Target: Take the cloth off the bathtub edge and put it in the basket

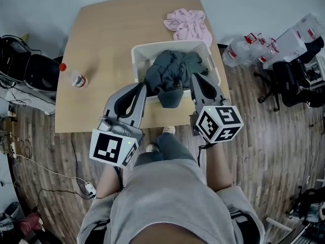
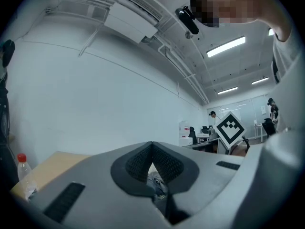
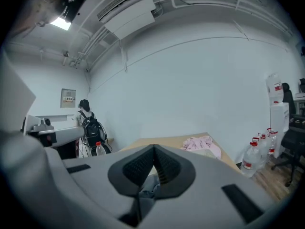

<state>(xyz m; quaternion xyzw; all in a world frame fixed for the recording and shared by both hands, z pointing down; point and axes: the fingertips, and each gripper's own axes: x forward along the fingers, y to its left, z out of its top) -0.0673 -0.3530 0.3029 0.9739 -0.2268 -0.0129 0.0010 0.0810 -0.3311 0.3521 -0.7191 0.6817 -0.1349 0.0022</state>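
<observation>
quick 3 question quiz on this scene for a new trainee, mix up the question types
1. True or false: the pink cloth lies inside the basket.
2. What are the left gripper and right gripper both shut on? A) the pink cloth B) the dark cloth C) the basket rim
3. Fill in: the bottle has a ____ cap.

Key: 1 false, it lies on the table beyond the basket. 2 B. 3 red.

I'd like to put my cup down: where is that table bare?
The wide stretch of table between the bottle and the basket is bare. It is crowded around the basket, the dark cloth and the pink cloth.
</observation>
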